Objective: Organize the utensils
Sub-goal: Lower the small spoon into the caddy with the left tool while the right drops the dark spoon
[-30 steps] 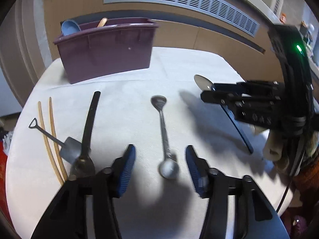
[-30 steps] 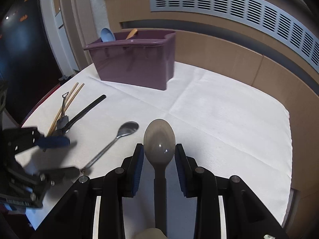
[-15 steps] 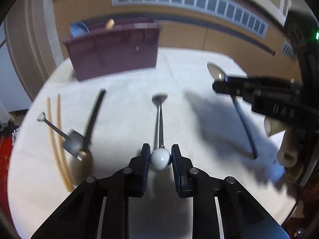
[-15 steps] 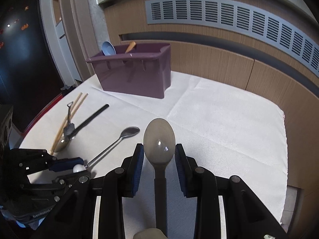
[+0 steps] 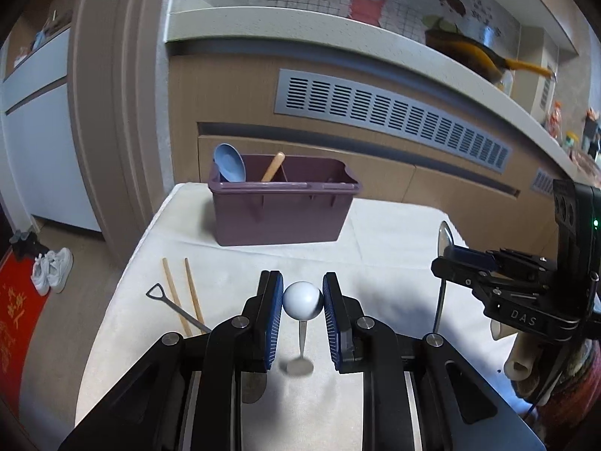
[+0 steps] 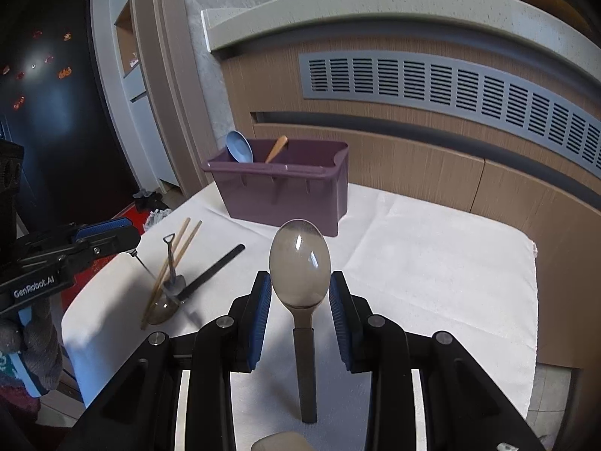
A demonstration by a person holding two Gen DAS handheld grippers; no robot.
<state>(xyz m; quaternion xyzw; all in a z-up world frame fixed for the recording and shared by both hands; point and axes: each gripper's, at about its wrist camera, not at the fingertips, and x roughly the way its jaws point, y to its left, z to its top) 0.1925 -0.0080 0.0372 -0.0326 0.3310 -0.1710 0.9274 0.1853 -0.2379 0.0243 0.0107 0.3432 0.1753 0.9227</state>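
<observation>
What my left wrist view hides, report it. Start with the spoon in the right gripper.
Observer: The right gripper is clamped on the smoky spoon at its bowl; the dark handle runs back toward the camera.
Operator: Now the table hidden under my left gripper.
Observer: A black-handled spoon lies there, its bowl by the chopsticks.
Operator: Report the little shovel spoon.
Observer: The shovel spoon rests blade-down on the black-handled spoon's neck.
</observation>
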